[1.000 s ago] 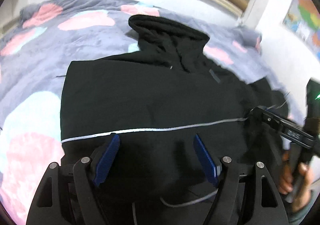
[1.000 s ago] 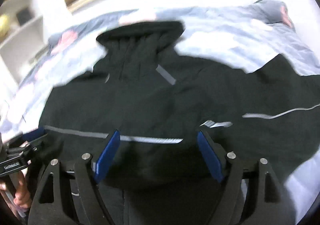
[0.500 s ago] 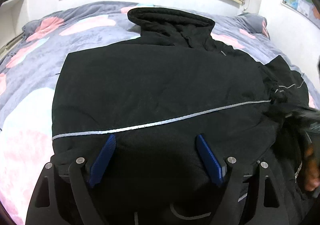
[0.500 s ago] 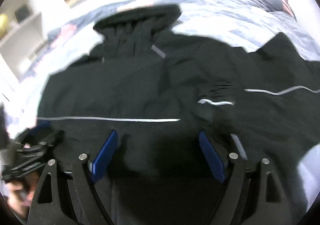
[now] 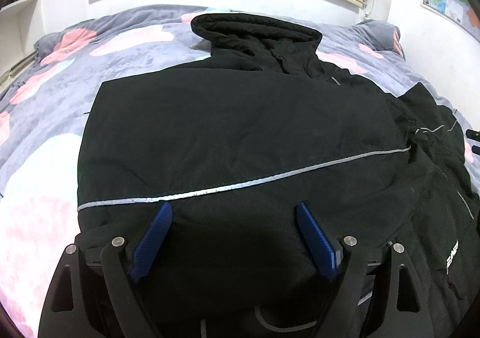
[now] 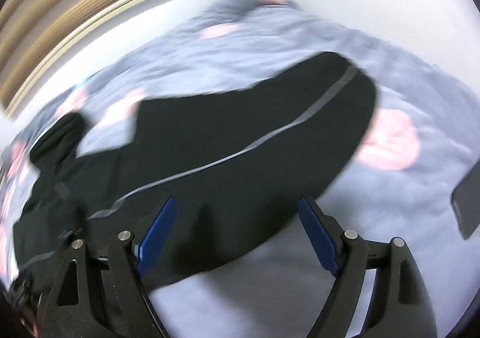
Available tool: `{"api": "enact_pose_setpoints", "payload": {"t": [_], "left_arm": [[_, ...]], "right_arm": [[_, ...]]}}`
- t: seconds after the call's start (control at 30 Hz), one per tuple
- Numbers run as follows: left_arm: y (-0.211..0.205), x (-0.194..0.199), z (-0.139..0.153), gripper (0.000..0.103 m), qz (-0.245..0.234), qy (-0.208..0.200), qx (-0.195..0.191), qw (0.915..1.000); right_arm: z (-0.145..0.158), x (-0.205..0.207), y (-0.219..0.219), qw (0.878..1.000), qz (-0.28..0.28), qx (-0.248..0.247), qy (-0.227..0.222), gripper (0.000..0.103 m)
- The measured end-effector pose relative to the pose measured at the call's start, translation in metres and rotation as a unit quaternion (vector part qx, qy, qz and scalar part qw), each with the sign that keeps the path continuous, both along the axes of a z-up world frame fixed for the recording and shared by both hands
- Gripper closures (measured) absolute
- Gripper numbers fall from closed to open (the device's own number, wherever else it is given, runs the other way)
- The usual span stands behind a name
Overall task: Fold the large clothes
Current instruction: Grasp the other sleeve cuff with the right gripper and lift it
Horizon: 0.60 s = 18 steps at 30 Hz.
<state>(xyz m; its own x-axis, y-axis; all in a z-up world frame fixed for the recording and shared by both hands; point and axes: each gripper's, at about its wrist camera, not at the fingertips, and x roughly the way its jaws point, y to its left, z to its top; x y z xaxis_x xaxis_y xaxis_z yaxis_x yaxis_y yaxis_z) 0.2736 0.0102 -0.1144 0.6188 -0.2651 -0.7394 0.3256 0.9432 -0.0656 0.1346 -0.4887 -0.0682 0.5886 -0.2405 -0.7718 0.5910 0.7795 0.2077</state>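
A large black hooded jacket (image 5: 240,134) with a thin reflective stripe lies spread on the bed, hood at the far end. Its left side is folded in to a straight edge. My left gripper (image 5: 234,218) is open and empty, hovering over the jacket's lower body. In the blurred right wrist view my right gripper (image 6: 237,218) is open and empty above the jacket's outstretched right sleeve (image 6: 270,140), which lies flat on the blanket. The sleeve's bunched shoulder shows at the right of the left wrist view (image 5: 429,140).
The bed is covered by a grey blanket (image 5: 54,116) with pink and pale blue patches. A white wall and wooden blind are behind the bed. A dark flat object (image 6: 468,203) lies on the blanket at the right edge of the right wrist view.
My right gripper has swung right, from over the jacket's body to over the right sleeve. My left gripper has drawn back slightly and steadied over the lower body. Both stay open.
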Motion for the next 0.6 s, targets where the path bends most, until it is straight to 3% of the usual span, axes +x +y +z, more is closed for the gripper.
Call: {"api": "enact_pose_setpoints", "payload": {"t": [0.1, 0.33, 0.43, 0.6], "left_arm": [[0.0, 0.0, 0.0, 0.017, 0.0, -0.001, 0.001, 1.0], [-0.001, 0.001, 0.0, 0.015, 0.0, -0.001, 0.005, 1.0], [-0.002, 0.001, -0.001, 0.014, 0.001, -0.002, 0.008, 1.0], [-0.003, 0.001, -0.002, 0.012, 0.001, -0.002, 0.007, 1.0]], "right_arm": [[-0.012, -0.003, -0.041, 1.0, -0.03, -0.002, 0.006, 0.018], [-0.018, -0.001, -0.125, 0.996, -0.084, 0.015, -0.027, 0.018], [-0.025, 0.005, -0.144, 0.995, -0.095, 0.02, -0.026, 0.018], [-0.051, 0.012, -0.173, 0.989, -0.124, 0.068, -0.031, 0.018]]}}
